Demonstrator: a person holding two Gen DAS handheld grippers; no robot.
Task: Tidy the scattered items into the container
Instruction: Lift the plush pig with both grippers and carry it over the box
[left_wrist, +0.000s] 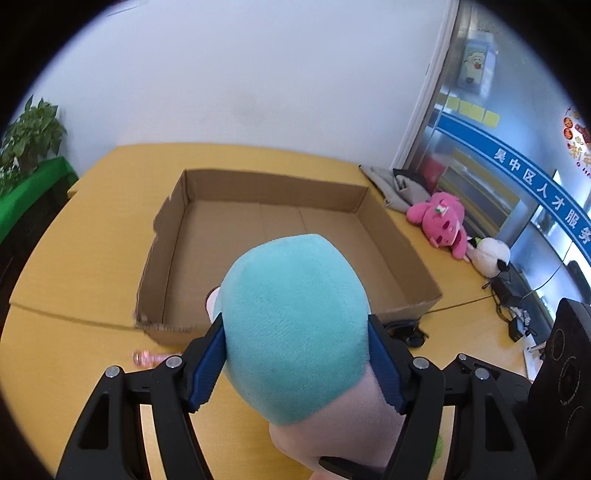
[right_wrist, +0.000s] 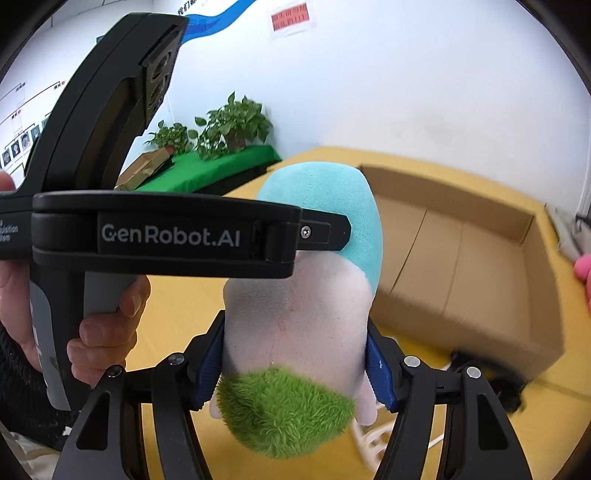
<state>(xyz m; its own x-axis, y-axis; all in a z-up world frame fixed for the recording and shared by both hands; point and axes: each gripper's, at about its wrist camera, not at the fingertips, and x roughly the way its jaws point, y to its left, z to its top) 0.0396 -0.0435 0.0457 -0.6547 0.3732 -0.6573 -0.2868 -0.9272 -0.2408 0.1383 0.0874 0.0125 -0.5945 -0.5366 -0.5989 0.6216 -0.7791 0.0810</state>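
Two sets of tongs clamp one plush toy (left_wrist: 295, 325): our left tongs (left_wrist: 297, 363) pinch its teal end, our right tongs (right_wrist: 295, 365) squeeze the pale middle just above the green tuft. We carry it above the yellow worktop (left_wrist: 74, 266), with the empty cardboard box (left_wrist: 273, 192) at twelve o'clock from the left tongs and two o'clock from the right. We should keep both grips even, clear the near wall, and let go only once the toy hangs over the box floor.
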